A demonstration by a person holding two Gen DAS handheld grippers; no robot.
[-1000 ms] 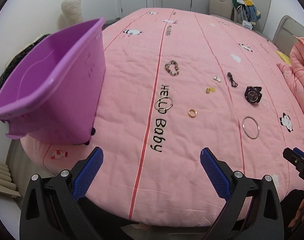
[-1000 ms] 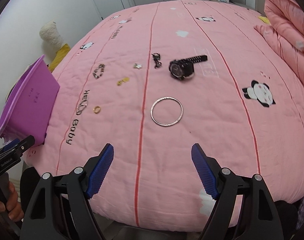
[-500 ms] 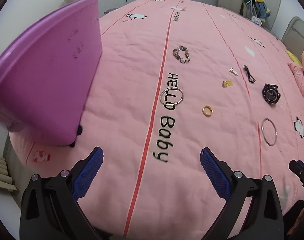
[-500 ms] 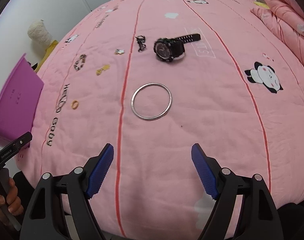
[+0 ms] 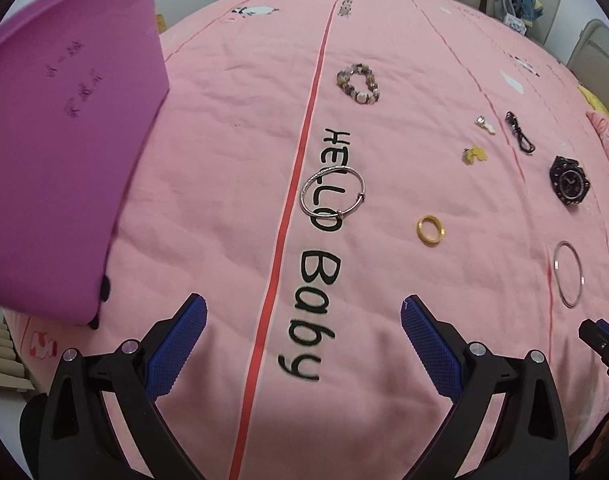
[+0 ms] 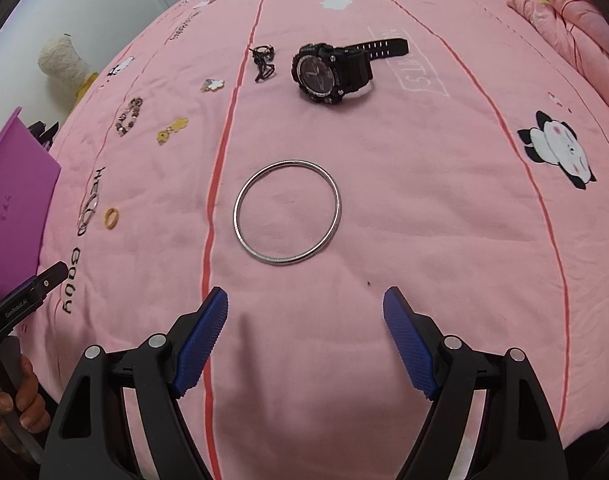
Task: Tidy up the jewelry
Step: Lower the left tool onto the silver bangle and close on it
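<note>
Both jaws wide apart, empty, above bedspread

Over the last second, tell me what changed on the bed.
Both open claws, left claw and right claw, came down closer to the pink quilt, the right toward the thin plain silver bangle. Nothing was gripped or released. The jewelry and the purple plastic bin lie as before.

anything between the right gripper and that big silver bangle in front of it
Nothing visible. The right gripper stands open, and only bare pink bedspread lies between its fingertips and the large silver bangle. The black watch lies beyond the bangle, out of the path.
</note>
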